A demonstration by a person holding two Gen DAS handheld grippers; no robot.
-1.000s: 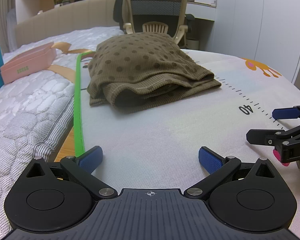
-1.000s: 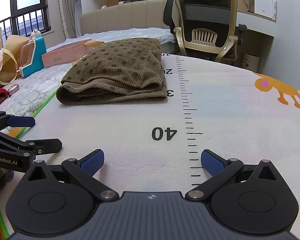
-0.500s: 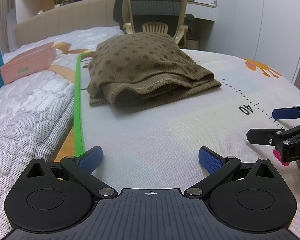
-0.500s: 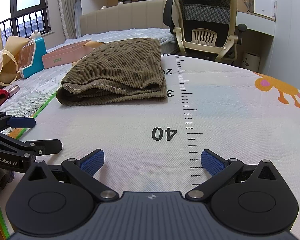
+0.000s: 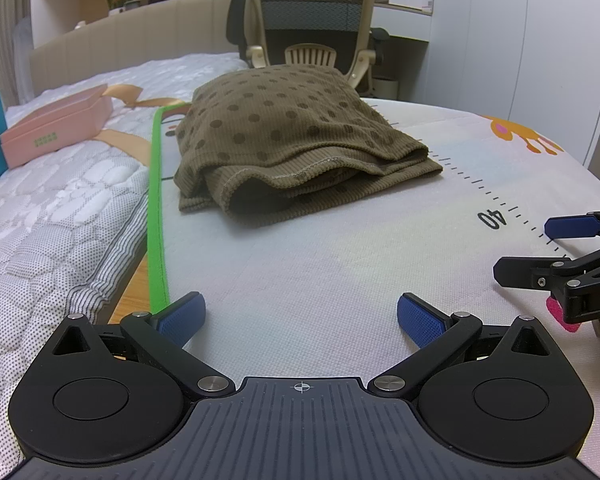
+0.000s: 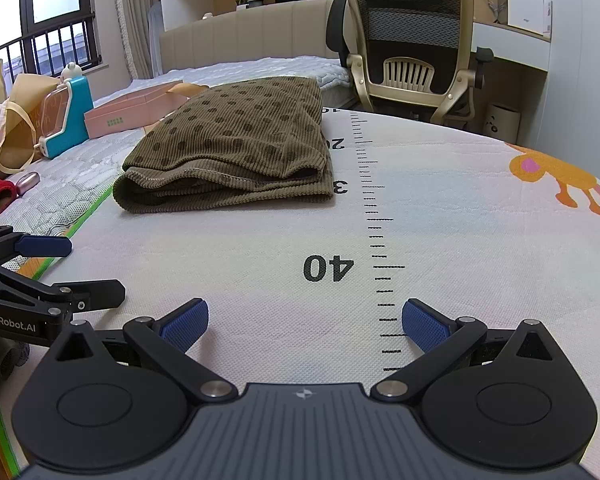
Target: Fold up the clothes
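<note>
Brown folded garment (image 5: 296, 140) lies beyond splayed fingers (image 5: 418, 319).

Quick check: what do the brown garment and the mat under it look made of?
Brown garment: looks like soft ribbed knit or fine corduroy, matte, with darker dots; fine parallel ribs and stitched hems show. Mat: looks like a woven or textured fabric surface, matte, printed with ruler marks and an orange figure; a fine weave grain is visible. What lies beneath its surface cannot be told.

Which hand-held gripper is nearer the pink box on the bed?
Left. The left hand-held gripper sits at the mat's green edge beside the bed, where the pink box lies; the right hand-held gripper is farther in, by the printed 40.
</note>
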